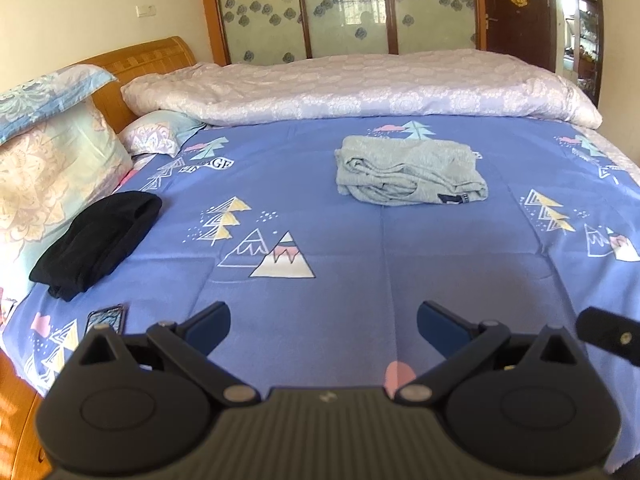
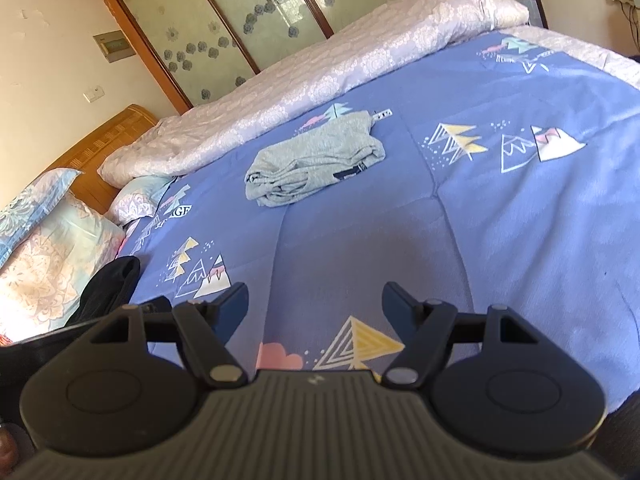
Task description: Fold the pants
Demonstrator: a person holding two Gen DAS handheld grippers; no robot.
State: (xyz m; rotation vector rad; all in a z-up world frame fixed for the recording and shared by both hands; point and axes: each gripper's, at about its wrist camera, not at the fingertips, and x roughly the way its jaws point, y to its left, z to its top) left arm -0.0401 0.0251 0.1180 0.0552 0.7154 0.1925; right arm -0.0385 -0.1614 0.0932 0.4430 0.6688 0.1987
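Both jaws open & empty, folded grey pants (image 1: 410,170) on bed (image 1: 320,264)

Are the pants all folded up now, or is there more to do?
The grey pants already look folded into a neat bundle in the middle of the blue bedspread. Nothing is in hand: the left tool and right tool are both open and empty, away from the bundle. A black garment lies by the pillows; I cannot tell whether it needs folding too.
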